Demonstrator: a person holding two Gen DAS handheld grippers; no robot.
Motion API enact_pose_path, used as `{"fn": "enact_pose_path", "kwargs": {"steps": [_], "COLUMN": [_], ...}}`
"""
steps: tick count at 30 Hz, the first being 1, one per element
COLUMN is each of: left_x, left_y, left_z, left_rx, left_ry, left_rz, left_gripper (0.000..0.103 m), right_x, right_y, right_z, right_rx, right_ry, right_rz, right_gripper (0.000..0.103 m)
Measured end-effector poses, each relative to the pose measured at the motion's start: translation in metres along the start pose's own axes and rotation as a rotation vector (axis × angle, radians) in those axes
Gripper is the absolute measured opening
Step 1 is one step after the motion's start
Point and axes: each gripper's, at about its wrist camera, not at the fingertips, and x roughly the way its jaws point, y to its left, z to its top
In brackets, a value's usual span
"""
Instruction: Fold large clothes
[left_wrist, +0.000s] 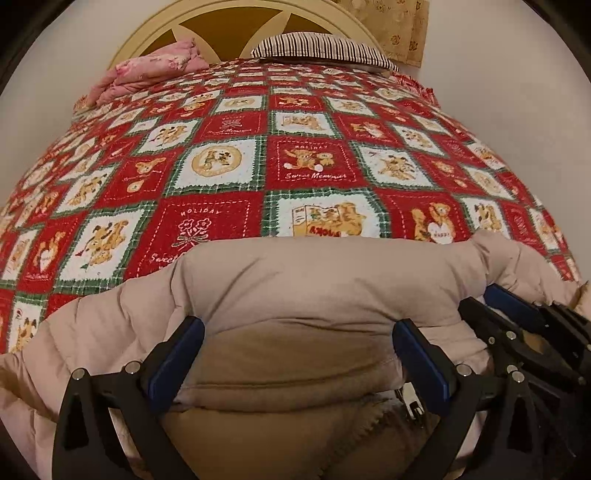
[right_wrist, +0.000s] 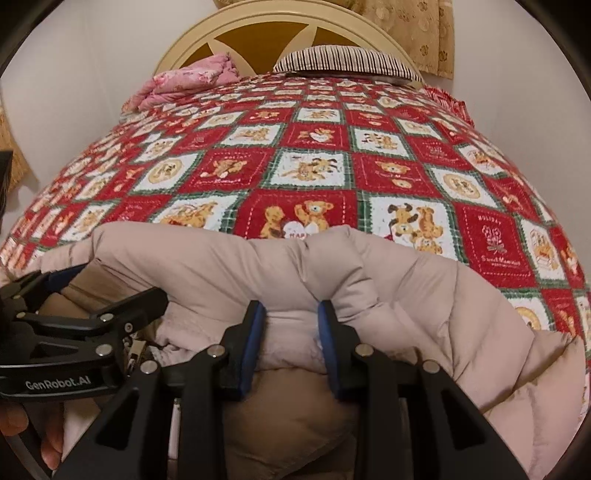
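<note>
A puffy pale beige down jacket (left_wrist: 314, 280) lies bunched at the near edge of the bed, its tan lining (left_wrist: 288, 362) showing beneath the fold. My left gripper (left_wrist: 303, 332) holds a thick roll of it, the blue pads set wide apart and pressing into the padding on both sides. In the right wrist view the jacket (right_wrist: 388, 280) humps up, and my right gripper (right_wrist: 291, 314) is shut on a narrow pinch of its padded edge. The two grippers sit side by side: the right gripper (left_wrist: 480, 299) at the far right, the left gripper (right_wrist: 114, 284) at the left edge.
A red, white and green teddy-bear quilt (left_wrist: 295, 166) covers the bed. At its head lie a folded pink blanket (left_wrist: 155, 70) and a striped pillow (left_wrist: 321, 46) against a cream headboard (right_wrist: 280, 22). Pale walls flank the bed. A person's fingers (right_wrist: 18, 421) hold the left tool.
</note>
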Motion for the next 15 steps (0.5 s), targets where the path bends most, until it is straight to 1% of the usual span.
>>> {"fn": "enact_pose_path", "kwargs": {"steps": [4, 15], "left_x": [0.0027, 0.0029], "left_y": [0.0005, 0.0001], "left_z": [0.0004, 0.0000], "left_rx": [-0.001, 0.001], "left_ry": [0.002, 0.002], "left_rz": [0.021, 0.024], "left_gripper": [0.102, 0.102], "right_x": [0.0020, 0.0040], "right_y": [0.0003, 0.0000], "right_z": [-0.0001, 0.0010], "right_rx": [-0.003, 0.001], "right_ry": [0.007, 0.009], "right_rz": [-0.010, -0.003], "right_gripper": [0.033, 0.033]}}
